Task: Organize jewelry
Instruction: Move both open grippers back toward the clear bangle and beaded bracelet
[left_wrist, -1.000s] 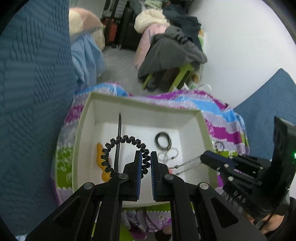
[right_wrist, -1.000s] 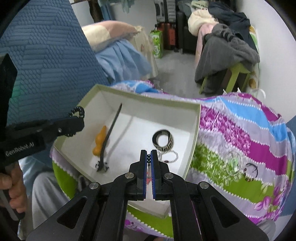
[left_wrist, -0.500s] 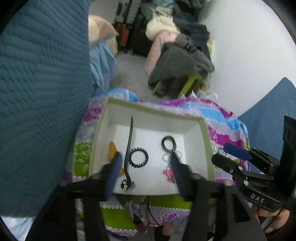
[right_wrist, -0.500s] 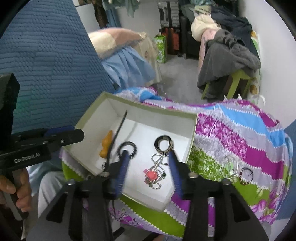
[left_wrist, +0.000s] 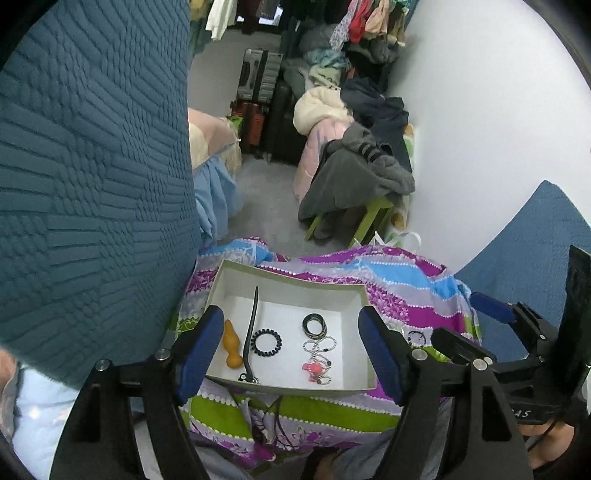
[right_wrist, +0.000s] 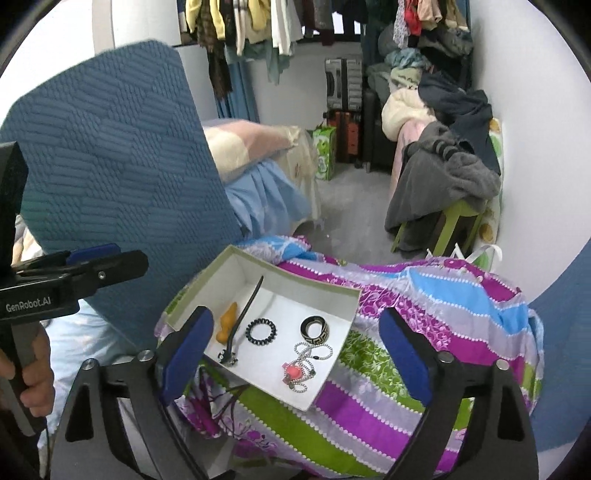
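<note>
A white box with a green rim (left_wrist: 288, 282) (right_wrist: 295, 275) lies on a striped cloth. In it are an orange piece (left_wrist: 231, 345), a black stick (left_wrist: 251, 332), a black coil hair tie (left_wrist: 266, 343) (right_wrist: 261, 327), a black-and-gold bangle (left_wrist: 315, 325) (right_wrist: 314, 328) and a bead chain with a pink pendant (left_wrist: 317, 363) (right_wrist: 301, 365). My left gripper (left_wrist: 290, 314) hangs above the box, its jaws opening, nothing between them. My right gripper (right_wrist: 295, 314) is also above the box, jaws opening and empty.
A small dark ring (left_wrist: 417, 336) lies on the striped cloth (right_wrist: 424, 306) right of the box. A blue quilted cushion (left_wrist: 92, 166) stands at the left. Beyond are a green stool with grey clothes (left_wrist: 354, 177), suitcases (left_wrist: 258, 77) and a white wall. A hand (right_wrist: 33, 369) holds the left gripper.
Both grippers went from shut to wide open and rose away from the box. The coil hair tie left the left gripper and the bead chain the right; both now lie in the box.
</note>
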